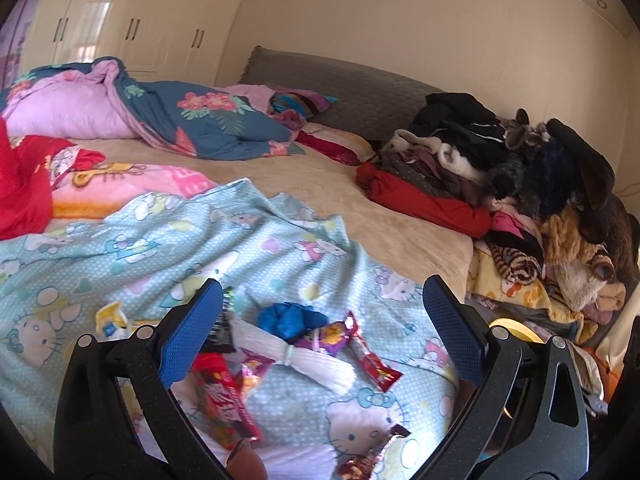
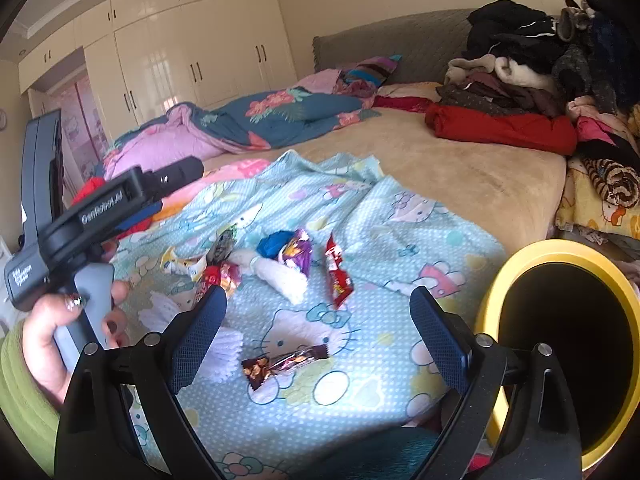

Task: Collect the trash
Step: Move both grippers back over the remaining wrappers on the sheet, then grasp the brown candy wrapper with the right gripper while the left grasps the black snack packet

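Observation:
Snack wrappers lie scattered on a light blue cartoon-cat sheet [image 2: 400,216]. In the right wrist view a brown wrapper [image 2: 284,364] lies just ahead of my open right gripper [image 2: 320,336], between its fingers. Farther off lie a red wrapper [image 2: 336,276], a purple wrapper [image 2: 298,254], a blue crumpled piece [image 2: 272,244] and a white bundle [image 2: 280,276]. My left gripper [image 1: 322,332] is open and hovers above the same pile: blue piece [image 1: 290,320], purple wrapper [image 1: 332,336], white bundle [image 1: 296,360], red wrapper [image 1: 372,360]. A bigger red wrapper [image 1: 224,400] lies by its left finger.
A yellow bin [image 2: 520,256] with a dark inside stands at the bed's right edge, close to my right gripper. A hand [image 2: 52,332] holds the left tool's grip. A heap of clothes [image 1: 500,168] fills the bed's far right; quilts [image 1: 192,120] lie at the far left.

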The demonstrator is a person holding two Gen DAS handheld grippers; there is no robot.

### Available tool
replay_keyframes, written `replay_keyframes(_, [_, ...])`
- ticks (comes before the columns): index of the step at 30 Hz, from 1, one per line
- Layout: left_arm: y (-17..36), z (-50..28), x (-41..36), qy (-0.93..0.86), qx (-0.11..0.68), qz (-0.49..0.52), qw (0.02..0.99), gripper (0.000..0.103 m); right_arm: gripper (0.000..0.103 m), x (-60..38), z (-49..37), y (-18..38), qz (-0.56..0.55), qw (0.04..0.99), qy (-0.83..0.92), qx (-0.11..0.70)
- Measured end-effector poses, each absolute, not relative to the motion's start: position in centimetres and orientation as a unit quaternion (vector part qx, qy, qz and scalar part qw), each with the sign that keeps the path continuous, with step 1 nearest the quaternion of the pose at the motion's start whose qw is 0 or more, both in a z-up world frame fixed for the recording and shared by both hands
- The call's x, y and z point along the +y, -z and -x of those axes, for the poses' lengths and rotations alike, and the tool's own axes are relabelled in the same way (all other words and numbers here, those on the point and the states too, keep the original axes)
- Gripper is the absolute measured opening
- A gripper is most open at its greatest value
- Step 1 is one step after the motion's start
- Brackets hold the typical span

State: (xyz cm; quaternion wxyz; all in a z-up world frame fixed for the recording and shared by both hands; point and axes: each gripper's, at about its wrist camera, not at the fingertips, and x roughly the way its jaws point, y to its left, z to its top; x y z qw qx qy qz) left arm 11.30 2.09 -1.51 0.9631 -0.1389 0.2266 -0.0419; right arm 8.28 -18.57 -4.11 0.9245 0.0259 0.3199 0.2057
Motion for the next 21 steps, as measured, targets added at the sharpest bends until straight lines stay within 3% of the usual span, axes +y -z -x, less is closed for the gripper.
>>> replay_keyframes(13, [4.9,-12.9,6.0,0.004,0.273,0.167,0.947,0.092,0.09,-15.9,-9.4,7.1,-0.001,0.912,-0.176,0.371])
replay_keyframes(21, [7.1,-14.7,7.5,-0.003,0.316,0.204,0.927,0.075,0.09,-15.1,-11.7,9.4,-0.008,0.892,-0.163,0.422])
